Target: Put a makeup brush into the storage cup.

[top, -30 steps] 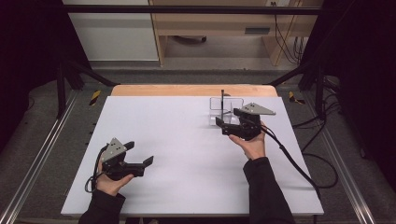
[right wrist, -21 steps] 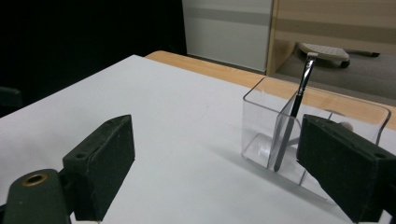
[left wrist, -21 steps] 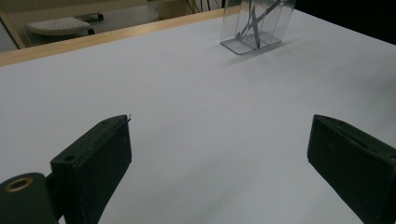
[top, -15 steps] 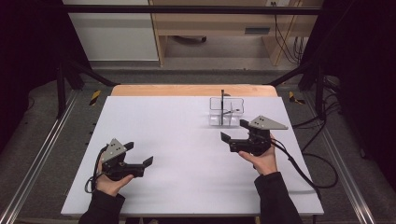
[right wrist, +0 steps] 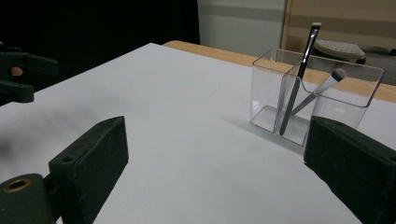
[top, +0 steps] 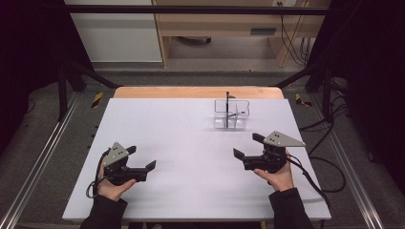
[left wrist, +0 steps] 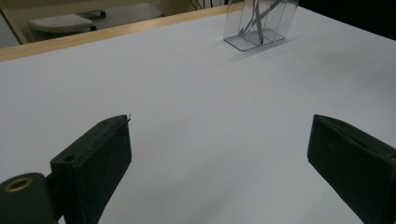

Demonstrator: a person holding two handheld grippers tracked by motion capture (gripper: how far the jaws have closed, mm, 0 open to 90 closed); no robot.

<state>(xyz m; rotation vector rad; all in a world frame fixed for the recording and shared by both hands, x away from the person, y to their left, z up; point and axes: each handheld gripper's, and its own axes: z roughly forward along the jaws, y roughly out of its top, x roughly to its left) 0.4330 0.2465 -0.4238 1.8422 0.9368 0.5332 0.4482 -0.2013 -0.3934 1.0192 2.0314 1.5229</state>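
Where the desk [top: 191,143] nears its far right corner, a clear two-compartment holder [top: 230,115] is seen standing upright, with a dark brush [right wrist: 299,74] and a grey-tipped stick [right wrist: 322,88] leaning inside. No writing can be read. The right gripper [top: 248,145], jaws just opened wide with nothing between them, is held apart from the holder, towards the near edge; the left gripper [top: 142,157] is also held spread and empty.

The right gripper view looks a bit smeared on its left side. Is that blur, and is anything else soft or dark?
Right gripper view: left edge smeared, clear holder fairly sharp. Left gripper view: near tongs soft. High view: white table evenly lit, surroundings dark.
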